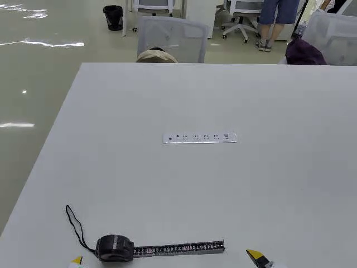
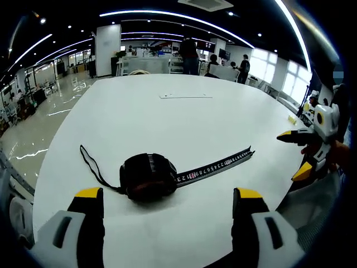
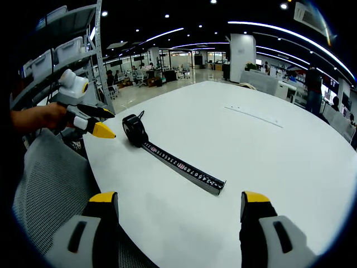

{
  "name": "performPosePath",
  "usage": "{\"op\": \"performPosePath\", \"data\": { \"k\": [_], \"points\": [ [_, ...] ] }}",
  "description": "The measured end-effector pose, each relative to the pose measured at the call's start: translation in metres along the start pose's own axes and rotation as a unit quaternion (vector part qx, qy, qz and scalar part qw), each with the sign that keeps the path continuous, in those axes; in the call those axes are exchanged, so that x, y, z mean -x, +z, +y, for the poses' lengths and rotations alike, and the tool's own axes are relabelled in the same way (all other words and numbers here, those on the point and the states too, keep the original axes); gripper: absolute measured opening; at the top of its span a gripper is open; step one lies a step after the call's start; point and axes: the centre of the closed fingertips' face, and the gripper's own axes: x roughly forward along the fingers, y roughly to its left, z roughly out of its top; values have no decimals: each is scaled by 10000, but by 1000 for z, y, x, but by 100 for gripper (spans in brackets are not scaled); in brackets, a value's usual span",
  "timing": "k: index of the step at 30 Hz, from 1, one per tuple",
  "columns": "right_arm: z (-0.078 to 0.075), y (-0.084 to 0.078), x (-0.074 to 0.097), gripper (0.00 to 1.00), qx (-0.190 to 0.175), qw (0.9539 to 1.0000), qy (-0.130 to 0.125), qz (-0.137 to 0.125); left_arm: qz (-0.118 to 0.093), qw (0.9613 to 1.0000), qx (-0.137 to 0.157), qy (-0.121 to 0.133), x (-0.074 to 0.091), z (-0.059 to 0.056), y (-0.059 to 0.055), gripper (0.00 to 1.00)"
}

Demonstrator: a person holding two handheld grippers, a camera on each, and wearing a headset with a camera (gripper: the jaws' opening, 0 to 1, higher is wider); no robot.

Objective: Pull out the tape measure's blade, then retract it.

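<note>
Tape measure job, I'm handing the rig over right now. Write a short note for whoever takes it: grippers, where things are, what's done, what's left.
Left gripper: open, holding nothing, just off the table's near edge beside the tape measure case.
Right gripper: open, holding nothing, near the blade's free end.
Things: the case lies on the white table close to the near edge, with its black wrist cord trailing off one side. The blade lies flat on the table, out toward the right gripper.
Done: blade pulled out.
Left: retract the blade into the case.
</note>
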Motion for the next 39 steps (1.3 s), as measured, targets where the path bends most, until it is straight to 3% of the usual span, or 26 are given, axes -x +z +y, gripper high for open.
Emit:
{"op": "performPosePath", "data": {
  "k": [7,10,23,29,32,39],
  "points": [
    [-1,1,-4,87,136,9998,115,-5,61,10000,-5,28,-6,-1,2,90],
    [-3,3,-5,86,212,9996,165,-35,50,9999,165,9,-9,0,5,91],
    [-14,-1,-12,78,397,9985,360,56,136,9991,209,336,-21,11,6,89],
    [-18,-1,-17,72,555,9973,471,27,122,9986,289,432,-25,12,9,87],
    [-21,0,-20,71,588,9970,509,28,-40,9981,354,512,-27,14,14,87],
    [-30,-1,-27,65,707,9958,590,12,-2,9973,406,611,-30,17,12,84]
  ]
}}
